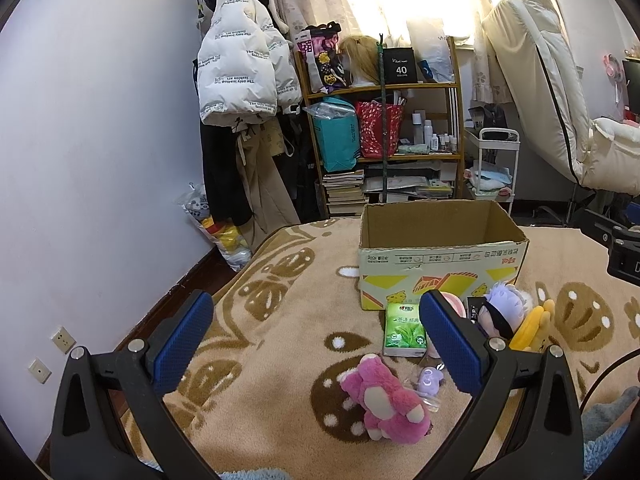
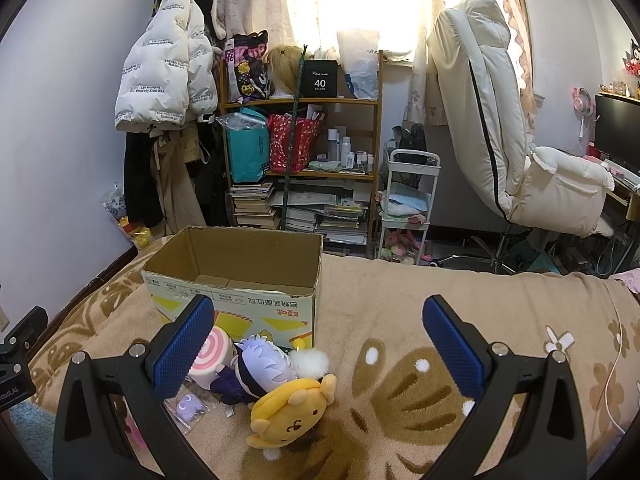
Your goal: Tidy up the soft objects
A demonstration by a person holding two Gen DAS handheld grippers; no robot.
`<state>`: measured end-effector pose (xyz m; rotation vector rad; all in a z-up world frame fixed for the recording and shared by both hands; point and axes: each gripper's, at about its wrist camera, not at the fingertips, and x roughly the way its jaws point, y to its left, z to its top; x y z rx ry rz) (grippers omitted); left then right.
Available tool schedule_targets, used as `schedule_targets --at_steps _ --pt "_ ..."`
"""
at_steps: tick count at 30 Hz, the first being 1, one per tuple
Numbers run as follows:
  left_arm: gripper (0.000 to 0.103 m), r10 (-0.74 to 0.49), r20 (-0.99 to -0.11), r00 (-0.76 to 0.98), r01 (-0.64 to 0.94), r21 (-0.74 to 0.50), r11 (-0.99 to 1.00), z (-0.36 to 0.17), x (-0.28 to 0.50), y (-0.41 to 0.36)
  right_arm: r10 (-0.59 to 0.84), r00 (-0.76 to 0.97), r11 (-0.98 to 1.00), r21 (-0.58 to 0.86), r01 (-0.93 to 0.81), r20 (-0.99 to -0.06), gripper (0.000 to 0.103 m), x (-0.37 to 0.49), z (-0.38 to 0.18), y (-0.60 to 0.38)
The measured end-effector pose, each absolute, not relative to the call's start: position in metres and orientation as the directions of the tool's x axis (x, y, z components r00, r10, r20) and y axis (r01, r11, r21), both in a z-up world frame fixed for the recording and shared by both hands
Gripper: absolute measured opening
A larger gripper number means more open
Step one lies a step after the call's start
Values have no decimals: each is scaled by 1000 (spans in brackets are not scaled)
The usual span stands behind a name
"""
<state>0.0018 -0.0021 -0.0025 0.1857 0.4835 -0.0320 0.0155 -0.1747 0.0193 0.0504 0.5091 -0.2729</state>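
An open cardboard box (image 1: 440, 258) (image 2: 240, 280) stands on the beige patterned blanket (image 1: 280, 320) (image 2: 400, 312); as far as I can see inside, it holds nothing. In front of it lie a pink plush bear (image 1: 384, 402), a green tissue pack (image 1: 404, 330), a small purple charm (image 1: 430, 380) (image 2: 188, 404), a purple-haired doll (image 1: 500, 308) (image 2: 260, 364), a yellow plush (image 1: 532, 326) (image 2: 288, 412) and a pink swirl roll plush (image 2: 210, 356). My left gripper (image 1: 316, 336) is open above the blanket, left of the toys. My right gripper (image 2: 318, 344) is open over the doll and yellow plush.
A wooden shelf (image 2: 300, 140) full of bags and books stands behind the bed, with a white jacket (image 1: 240, 64) hanging to its left. A white trolley (image 2: 408, 204) and a reclined white chair (image 2: 500, 128) are to the right. A wall runs along the bed's left side.
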Motion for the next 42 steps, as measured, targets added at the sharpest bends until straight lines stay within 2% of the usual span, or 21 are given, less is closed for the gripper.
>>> schedule_targets --at_steps 42 --pt "101 22 -469 883 70 179 981 -7 3 -1 -247 832 961 -15 276 -496 103 15 7 -179"
